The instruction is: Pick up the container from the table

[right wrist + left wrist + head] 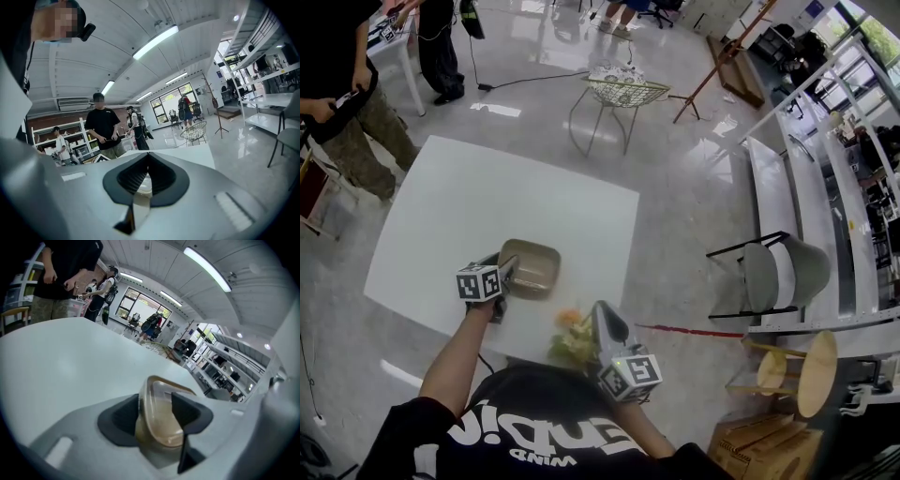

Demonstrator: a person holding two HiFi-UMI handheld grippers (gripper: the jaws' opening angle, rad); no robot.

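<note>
A tan, shallow, rounded-rectangular container [534, 265] [158, 420] rests on the white table [478, 211], near its front edge. My left gripper [510, 273] [156, 401] stands at the container's left side, one dark pad outside the wall and the other inside, both pressing on the rim. My right gripper [600, 317] [146, 161] hovers at the table's front edge, to the right of the container and apart from it; its jaws meet at the tips with nothing held.
A small yellow-green and orange bunch [569, 339] lies at the table's front edge beside the right gripper. A person [349, 103] stands by the table's left corner. A wire basket stand [623, 92], a grey chair [786, 272] and a wooden stool [811, 370] stand on the floor.
</note>
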